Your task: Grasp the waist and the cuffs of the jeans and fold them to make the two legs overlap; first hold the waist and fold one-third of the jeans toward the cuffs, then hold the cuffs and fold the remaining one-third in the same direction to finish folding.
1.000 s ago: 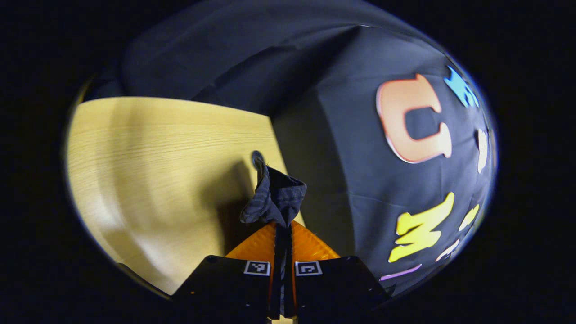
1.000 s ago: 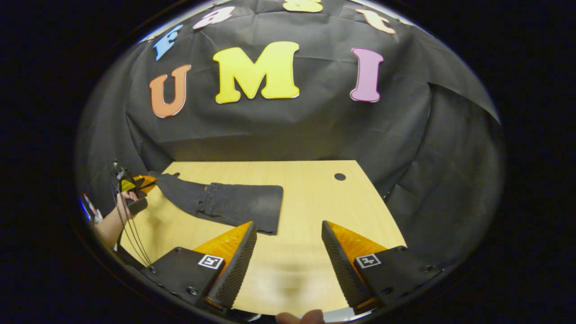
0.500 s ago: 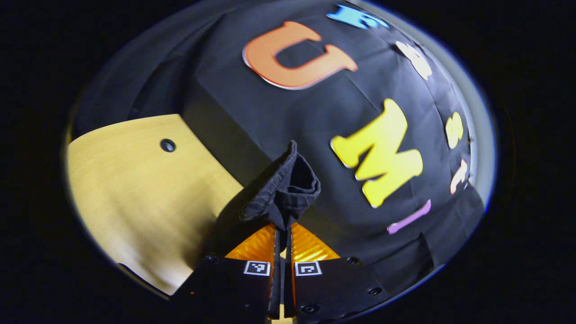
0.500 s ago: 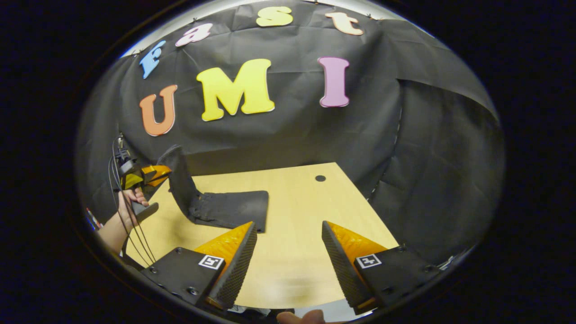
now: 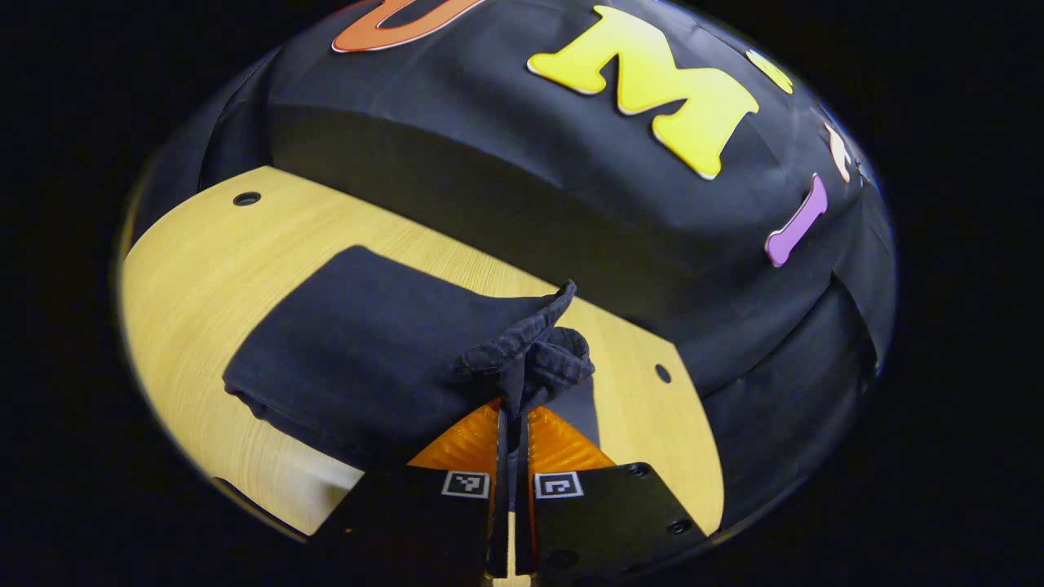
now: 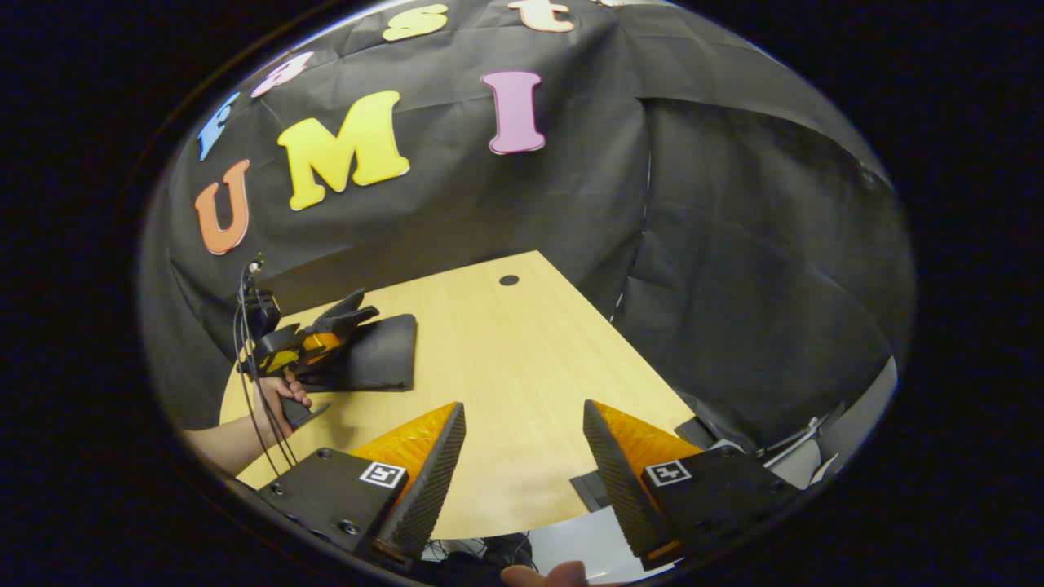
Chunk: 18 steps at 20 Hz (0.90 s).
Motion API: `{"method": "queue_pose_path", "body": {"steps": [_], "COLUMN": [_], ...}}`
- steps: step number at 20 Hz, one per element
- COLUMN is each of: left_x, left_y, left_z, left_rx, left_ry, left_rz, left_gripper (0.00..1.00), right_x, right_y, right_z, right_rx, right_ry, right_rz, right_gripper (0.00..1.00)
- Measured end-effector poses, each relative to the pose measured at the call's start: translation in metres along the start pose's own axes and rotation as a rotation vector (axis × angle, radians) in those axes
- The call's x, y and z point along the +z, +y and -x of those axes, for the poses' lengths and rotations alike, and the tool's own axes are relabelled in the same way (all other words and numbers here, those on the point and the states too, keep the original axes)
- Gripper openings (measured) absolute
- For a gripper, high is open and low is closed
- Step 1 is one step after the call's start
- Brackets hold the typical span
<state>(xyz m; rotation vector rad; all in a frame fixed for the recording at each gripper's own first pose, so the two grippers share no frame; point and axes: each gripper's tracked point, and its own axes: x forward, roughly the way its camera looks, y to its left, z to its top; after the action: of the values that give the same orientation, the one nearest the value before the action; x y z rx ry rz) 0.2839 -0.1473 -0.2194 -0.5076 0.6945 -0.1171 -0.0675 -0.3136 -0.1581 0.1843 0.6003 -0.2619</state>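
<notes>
Left hand-held gripper [image 5: 513,417]: its two fingers are pressed together on a bunched end of the dark jeans [image 5: 359,350], a crumpled tuft of cloth standing just past the fingertips (whether this end is the cuffs cannot be told from the bunching). In the right gripper view the same hand-held gripper [image 6: 322,341] appears farther off, held by a hand [image 6: 281,391] with cables trailing beside it, directly over the jeans [image 6: 371,355].

Jeans: a folded, roughly rectangular stack lying flat on the desk [image 5: 188,269], with the pinched end raised above the stack's near edge. In the right gripper view the stack sits toward the desk's [image 6: 506,367] left side, beside the left hand.

Right hand-held gripper [image 6: 522,444]: fingers spread wide apart with nothing between them, poised above the near edge of the desk and well apart from the jeans.

Desk: light wood grain; a small round hole [image 6: 509,280] lies near its far edge, well to the right of the jeans. In the left gripper view, one hole [image 5: 246,198] lies beyond the jeans at the far left and another [image 5: 663,373] lies to their right.
</notes>
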Motion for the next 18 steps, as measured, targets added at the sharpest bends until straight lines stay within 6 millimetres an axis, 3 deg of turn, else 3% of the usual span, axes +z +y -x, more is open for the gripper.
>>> {"method": "queue_pose_path", "body": {"steps": [3,4,5,6,7,9,10,11,15,16,18], "left_x": [-0.018,-0.02,-0.021,-0.023,-0.023,-0.02,-0.015,-0.012,0.028,0.046,0.088], "left_y": [0.007,0.009,0.006,0.002,-0.003,-0.016,-0.022,-0.028,-0.032,-0.03,-0.026], "left_z": [-0.014,-0.017,-0.018,-0.019,-0.017,-0.007,0.003,0.01,0.062,0.081,0.126], "left_rx": [0.045,0.065,0.066,0.062,0.059,0.038,0.031,0.013,-0.028,-0.034,-0.033], "left_ry": [0.027,0.031,0.033,0.033,0.029,0.024,0.016,0.004,-0.087,-0.124,-0.218], "left_rz": [-0.013,-0.034,-0.054,-0.073,-0.096,-0.14,-0.167,-0.188,-0.247,-0.264,-0.307], "left_gripper": [0.08,0.0,0.15,0.14,0.25,0.63,0.81,1.0,1.0,1.0,0.99], "right_x": [-0.005,-0.003,-0.001,0.001,0.004,0.009,-0.023,-0.017,0.011,0.021,0.042], "right_y": [0.0,0.003,0.007,0.014,0.02,0.031,0.05,0.059,0.111,0.129,0.169], "right_z": [-0.012,-0.015,-0.017,-0.019,-0.02,-0.02,-0.029,-0.028,-0.016,-0.014,-0.003], "right_rx": [0.006,0.013,0.023,0.035,0.045,0.065,0.076,0.087,0.137,0.156,0.209], "right_ry": [0.025,0.027,0.026,0.022,0.017,0.002,-0.006,-0.016,-0.107,-0.141,-0.211], "right_rz": [-0.016,-0.011,-0.004,0.006,0.021,0.054,0.067,0.074,0.125,0.145,0.183], "right_gripper": [0.9,0.9,0.9,0.88,0.89,0.88,0.91,0.89,0.88,0.94,0.88]}}
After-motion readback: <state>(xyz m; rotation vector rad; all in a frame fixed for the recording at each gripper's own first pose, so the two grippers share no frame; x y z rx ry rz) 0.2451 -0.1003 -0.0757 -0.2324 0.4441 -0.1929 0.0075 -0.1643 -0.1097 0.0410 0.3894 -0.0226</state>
